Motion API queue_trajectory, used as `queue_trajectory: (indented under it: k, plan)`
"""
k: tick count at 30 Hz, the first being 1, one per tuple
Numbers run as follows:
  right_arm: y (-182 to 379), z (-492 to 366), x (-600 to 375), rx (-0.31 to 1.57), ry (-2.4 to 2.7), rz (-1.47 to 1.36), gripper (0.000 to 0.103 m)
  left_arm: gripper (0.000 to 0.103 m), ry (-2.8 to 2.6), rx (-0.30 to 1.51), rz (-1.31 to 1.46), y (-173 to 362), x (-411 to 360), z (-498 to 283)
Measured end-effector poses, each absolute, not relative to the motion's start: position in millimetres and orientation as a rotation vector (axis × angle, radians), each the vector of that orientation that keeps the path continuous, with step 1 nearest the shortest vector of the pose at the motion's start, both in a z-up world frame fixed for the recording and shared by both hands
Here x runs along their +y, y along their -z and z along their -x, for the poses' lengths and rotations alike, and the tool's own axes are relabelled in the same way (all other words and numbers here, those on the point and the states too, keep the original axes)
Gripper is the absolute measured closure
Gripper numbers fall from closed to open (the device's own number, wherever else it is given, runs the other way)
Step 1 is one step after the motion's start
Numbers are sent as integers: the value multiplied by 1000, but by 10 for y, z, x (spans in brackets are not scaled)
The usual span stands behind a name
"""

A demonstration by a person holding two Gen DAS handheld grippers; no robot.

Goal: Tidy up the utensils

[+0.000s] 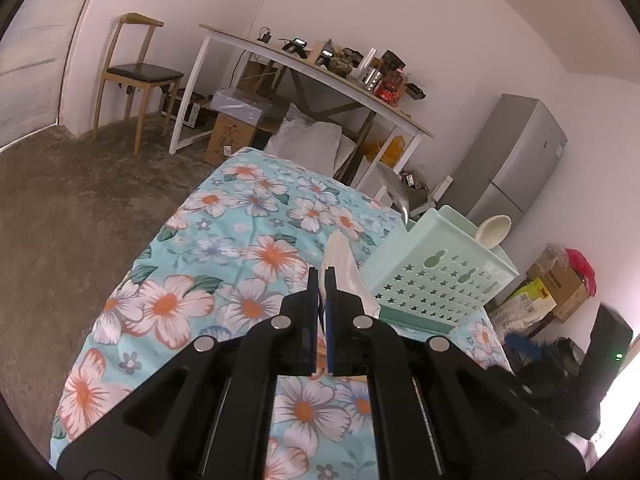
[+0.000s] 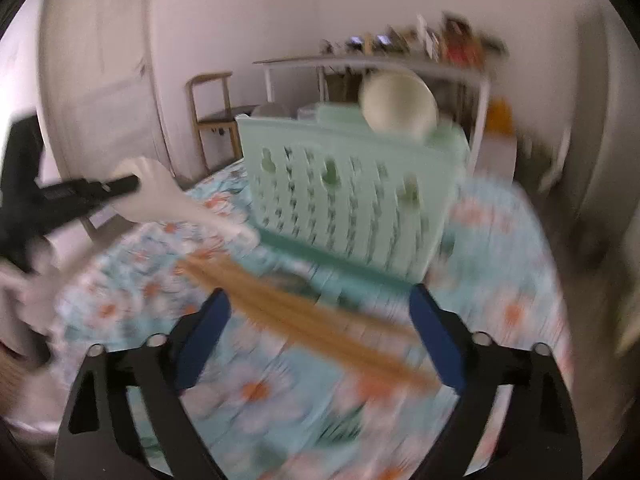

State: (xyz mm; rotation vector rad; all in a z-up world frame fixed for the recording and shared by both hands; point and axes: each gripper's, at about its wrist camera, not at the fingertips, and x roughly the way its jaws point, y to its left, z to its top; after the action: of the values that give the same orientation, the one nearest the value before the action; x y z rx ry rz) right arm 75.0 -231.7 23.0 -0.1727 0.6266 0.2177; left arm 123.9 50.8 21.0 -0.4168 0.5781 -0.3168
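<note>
Left wrist view: the left gripper (image 1: 319, 276) is clenched on a white spoon (image 1: 343, 256), whose pale body sticks out past the fingertips, up and a little to the right, over the floral tablecloth (image 1: 224, 248). Just right of the spoon stands the mint-green utensil basket (image 1: 436, 276), its side pierced with star-shaped holes. A metal spoon (image 1: 394, 190) rises from the basket's far left corner, and a cream spoon (image 1: 494, 229) stands in its right part. Behind the table are a wooden chair (image 1: 134, 80) at left, a cluttered white desk (image 1: 320, 76) in the middle, and a grey fridge (image 1: 516, 168) at right.

Right wrist view, blurred: at far left the left gripper (image 2: 134, 185) reaches in from the edge with the white spoon (image 2: 168, 196) in its grip, the spoon pointing right and down toward the basket's (image 2: 344, 184) base. Below, the right gripper (image 2: 320, 334) stands with its blue-padded fingers (image 2: 204, 336) wide apart. A bundle of wooden chopsticks (image 2: 304, 312) lies slantwise between them, from upper left down to the right pad. Whether the pads press on the bundle cannot be told through the blur. The basket stands just beyond the fingertips, with the cream spoon (image 2: 398, 102) above its rim.
</note>
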Motion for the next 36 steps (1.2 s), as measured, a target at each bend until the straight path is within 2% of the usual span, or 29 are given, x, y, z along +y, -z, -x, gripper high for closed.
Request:
queue_trajectory:
  k: [2,7,9,11,14,23,36]
  plan:
    - [-160,-891,-2171,628,-202,324,43,101,316,577,420,-191,532,-1247]
    - [150,-1091,-1919,669,-223,595,65,101,315,571,421,-166,575,-1270]
    - [269,-1128,-1868,698,-233,671,68,101,315,572,424,-146,589,-1285]
    - [323,-1121,-1837,708,-244,724,78,101,319,576,429,-125,601,-1302]
    - [367,-1112,-1802,716,-267,810,81,101,326,577,433,-106,613,-1316]
    - [438,-1130,-1466,724,-422,1087,82,101,326,592,458,0,632,-1399]
    - [437,-1247,-1059,742,-459,1122,82,101,331,625,505,173,714,-1543]
